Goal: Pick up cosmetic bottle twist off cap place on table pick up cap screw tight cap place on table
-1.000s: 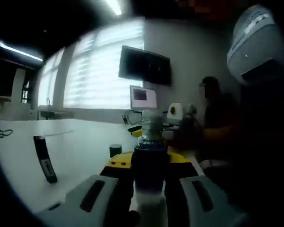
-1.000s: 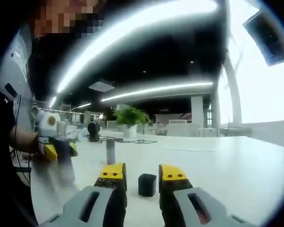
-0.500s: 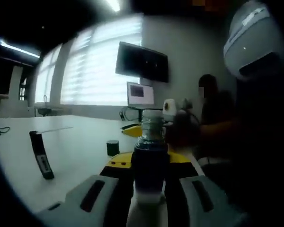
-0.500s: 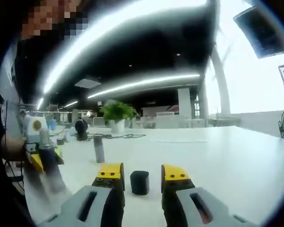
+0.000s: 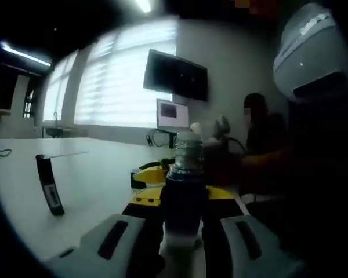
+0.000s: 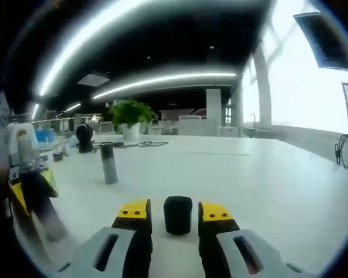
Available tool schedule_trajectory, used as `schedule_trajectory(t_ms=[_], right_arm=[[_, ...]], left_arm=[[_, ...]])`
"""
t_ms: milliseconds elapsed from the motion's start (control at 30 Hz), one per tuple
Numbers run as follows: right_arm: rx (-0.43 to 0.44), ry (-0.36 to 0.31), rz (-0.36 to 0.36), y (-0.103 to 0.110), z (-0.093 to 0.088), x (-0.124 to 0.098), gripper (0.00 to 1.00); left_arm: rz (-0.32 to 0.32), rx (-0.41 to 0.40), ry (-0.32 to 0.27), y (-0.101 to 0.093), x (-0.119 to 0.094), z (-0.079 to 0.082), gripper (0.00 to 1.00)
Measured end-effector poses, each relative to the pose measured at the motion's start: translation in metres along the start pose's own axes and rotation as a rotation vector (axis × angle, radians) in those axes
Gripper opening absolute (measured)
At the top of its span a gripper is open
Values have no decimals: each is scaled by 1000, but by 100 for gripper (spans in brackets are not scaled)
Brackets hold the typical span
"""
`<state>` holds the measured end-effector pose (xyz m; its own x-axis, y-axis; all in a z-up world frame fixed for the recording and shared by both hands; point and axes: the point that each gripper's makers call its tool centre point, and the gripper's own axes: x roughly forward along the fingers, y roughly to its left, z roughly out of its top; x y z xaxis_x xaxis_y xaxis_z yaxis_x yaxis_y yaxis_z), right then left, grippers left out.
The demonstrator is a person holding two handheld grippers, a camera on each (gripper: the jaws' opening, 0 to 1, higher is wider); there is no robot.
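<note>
Left gripper (image 5: 182, 217) clamps the uncapped cosmetic bottle (image 5: 184, 191) upright; right gripper (image 6: 177, 215) sits low over the table (image 6: 267, 191), jaws parted astride the cap (image 6: 178, 214).

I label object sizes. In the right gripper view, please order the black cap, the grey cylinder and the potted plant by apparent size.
1. Potted plant, though far away.
2. Black cap, enlarged by nearness to the right gripper.
3. Grey cylinder, close to the cap in size, so the order is unsure.

The right gripper (image 6: 175, 219) is closing in on the cap (image 6: 178, 215), now standing between its open jaws.
</note>
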<state>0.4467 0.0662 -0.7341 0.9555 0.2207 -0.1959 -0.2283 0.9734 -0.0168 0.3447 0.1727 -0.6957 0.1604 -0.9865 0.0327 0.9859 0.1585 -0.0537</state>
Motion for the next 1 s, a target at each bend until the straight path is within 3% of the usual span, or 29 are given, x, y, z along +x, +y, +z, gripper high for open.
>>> schedule_trajectory(t_ms=[267, 433, 633, 833, 1000], right_arm=[[-29, 27, -22, 4, -4, 6, 21], [-40, 42, -36, 1, -6, 5, 13], [-67, 31, 1, 6, -3, 4, 13], [-40, -99, 153, 16, 32, -9, 13], [-22, -138, 251, 23, 62, -16, 13]], left_arm=[[12, 5, 19, 2, 0, -4, 15], [13, 2, 22, 2, -1, -4, 15], [16, -11, 22, 4, -2, -5, 15], [16, -18, 23, 4, -1, -5, 15], [13, 9, 25, 2, 0, -5, 14]])
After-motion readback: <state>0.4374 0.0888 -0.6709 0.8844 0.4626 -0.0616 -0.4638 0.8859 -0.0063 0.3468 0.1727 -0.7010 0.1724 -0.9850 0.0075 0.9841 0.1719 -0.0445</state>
